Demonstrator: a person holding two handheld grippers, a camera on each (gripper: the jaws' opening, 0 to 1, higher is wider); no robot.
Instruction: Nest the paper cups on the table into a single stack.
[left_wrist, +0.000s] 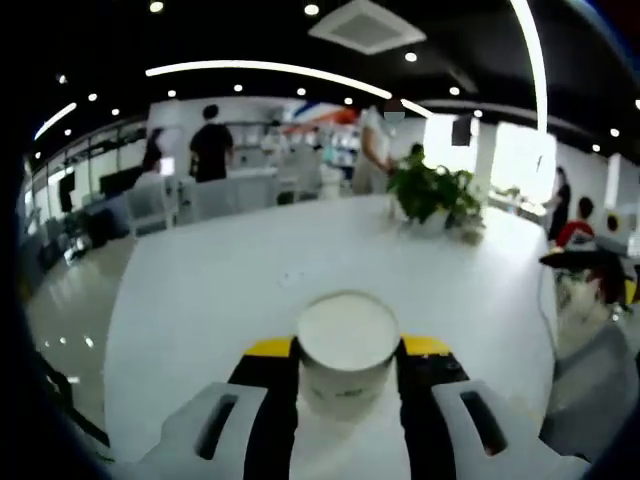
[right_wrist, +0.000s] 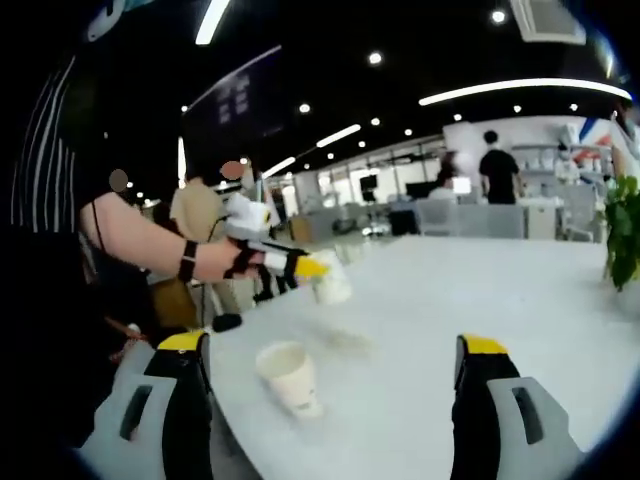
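L gripper (left_wrist: 349, 372): jaws pinched on a white paper cup (left_wrist: 348, 355), yellow tips touching both sides of the cup wall. Cup upright in the left gripper view, mouth up, small green mark low on its side. Cup held above the white table (left_wrist: 220, 290); can't tell if its base touches the top.

Same L gripper seen from the right gripper view (right_wrist: 318, 277), coming in from the left side, a hand (right_wrist: 215, 262) w/ a black strap round the wrist behind it. Cup (right_wrist: 333, 284) at its yellow tip, clear of the table there, blurred.

R gripper (right_wrist: 335, 355): jaws spread wide, nothing between them. Second cup (right_wrist: 290, 378) stands on the table (right_wrist: 480, 290) just inside the left-hand jaw, not touching it, mouth up, a bit tilted in view. It sits near the table's edge. The two cups apart, held one higher and further out than the standing one.

Bkgd: potted plant (left_wrist: 433, 195) at the far end of the table; also at the right edge of the right gripper view (right_wrist: 622, 235). Person in black top (left_wrist: 210, 147) standing beyond the table, back turned. Ceiling strip lights (left_wrist: 270, 70). Open office room, chairs and desks, details too blurred.
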